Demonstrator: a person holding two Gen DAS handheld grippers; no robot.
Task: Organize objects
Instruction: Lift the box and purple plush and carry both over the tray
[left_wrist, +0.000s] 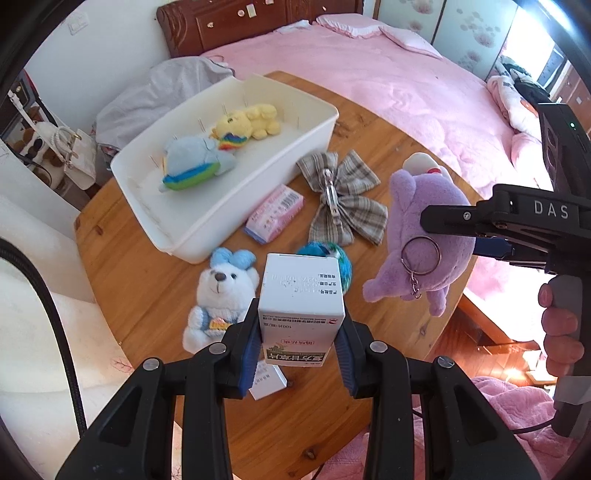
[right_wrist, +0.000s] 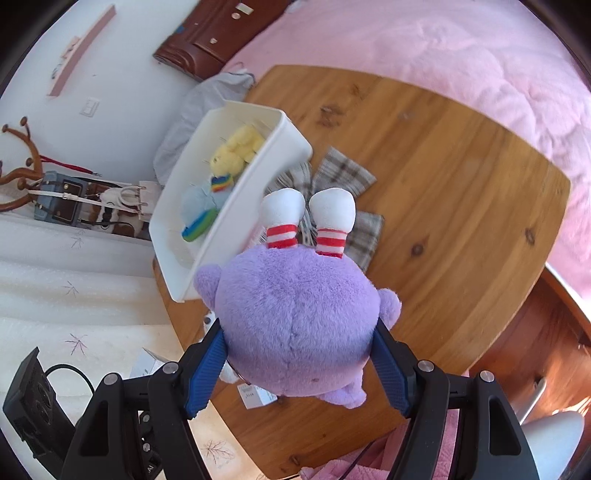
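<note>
I see a round wooden table (left_wrist: 147, 280) beside a pink bed (left_wrist: 388, 85); L to R on it: white bin (left_wrist: 207, 218) w/ two plushies, white bear (left_wrist: 221, 295), pink packet (left_wrist: 275, 214), plaid bow (left_wrist: 343, 195). My left gripper (left_wrist: 297, 350) is clamped on a white medicine box (left_wrist: 301, 299), held above the table near the bear. My right gripper (right_wrist: 299, 369) grasps the purple plush (right_wrist: 295, 325), lifted just right of the bin.
</note>
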